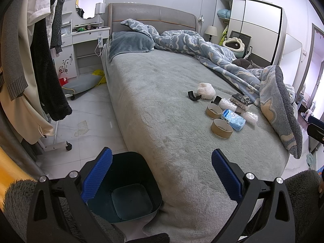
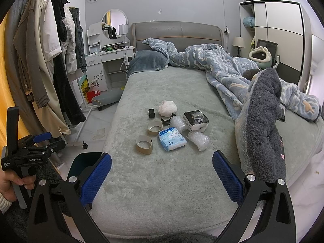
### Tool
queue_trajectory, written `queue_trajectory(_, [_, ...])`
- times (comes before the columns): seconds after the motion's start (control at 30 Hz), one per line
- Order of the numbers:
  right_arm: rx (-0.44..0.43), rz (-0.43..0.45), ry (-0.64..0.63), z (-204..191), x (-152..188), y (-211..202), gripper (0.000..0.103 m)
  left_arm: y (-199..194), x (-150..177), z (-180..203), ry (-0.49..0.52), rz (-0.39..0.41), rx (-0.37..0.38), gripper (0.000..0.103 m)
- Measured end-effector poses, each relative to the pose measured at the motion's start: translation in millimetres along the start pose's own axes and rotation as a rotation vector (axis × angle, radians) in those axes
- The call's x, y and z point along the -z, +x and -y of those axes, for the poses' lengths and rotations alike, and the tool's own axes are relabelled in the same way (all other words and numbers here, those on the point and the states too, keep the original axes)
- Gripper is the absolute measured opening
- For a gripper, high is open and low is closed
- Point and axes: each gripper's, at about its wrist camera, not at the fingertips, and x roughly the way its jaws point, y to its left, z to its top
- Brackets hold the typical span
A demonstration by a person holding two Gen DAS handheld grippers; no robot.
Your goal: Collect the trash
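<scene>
Trash lies in a cluster on the grey bed (image 2: 162, 182): two cardboard tape rings (image 2: 143, 144) (image 2: 155, 129), a blue tissue pack (image 2: 172, 138), bubble wrap (image 2: 198, 140), a black-and-white packet (image 2: 196, 119), a white crumpled wad (image 2: 167, 107) and small black pieces (image 2: 151, 113). The same cluster shows in the left wrist view, with a ring (image 1: 221, 128) and the tissue pack (image 1: 233, 119). A dark empty bin (image 1: 129, 190) stands on the floor at the bed's near left corner, under my left gripper (image 1: 162, 174). Both my left gripper and my right gripper (image 2: 162, 177) are open and empty, short of the trash.
A blue patterned blanket (image 2: 261, 109) is heaped along the bed's right side. A clothes rack on wheels (image 2: 56, 70) stands at the left. A white dressing table (image 2: 105, 60) and a grey cushion (image 2: 107, 98) are beyond it. A wardrobe (image 2: 281, 32) stands at the right.
</scene>
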Motion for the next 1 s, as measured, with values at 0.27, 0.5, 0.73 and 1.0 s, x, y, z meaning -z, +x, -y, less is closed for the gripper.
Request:
queue_trajectory(0.27, [0.0,0.0,0.0,0,0,0,0.1,0,0,0,-0.001,0.0,0.001,0.1])
queue_trajectory(0.5, [0.0,0.0,0.001,1,0,0,0.1,0,0,0,-0.001,0.0,0.001,0.1])
queue_trajectory(0.73, [0.0,0.0,0.002,-1,0,0,0.1,0,0,0,-0.002,0.0,0.002,0.1])
queue_trajectory(1.0, [0.045,-0.025,-0.013,3,-3,5,0.1,0,-1,11,0.005,0.01,0.017,0.1])
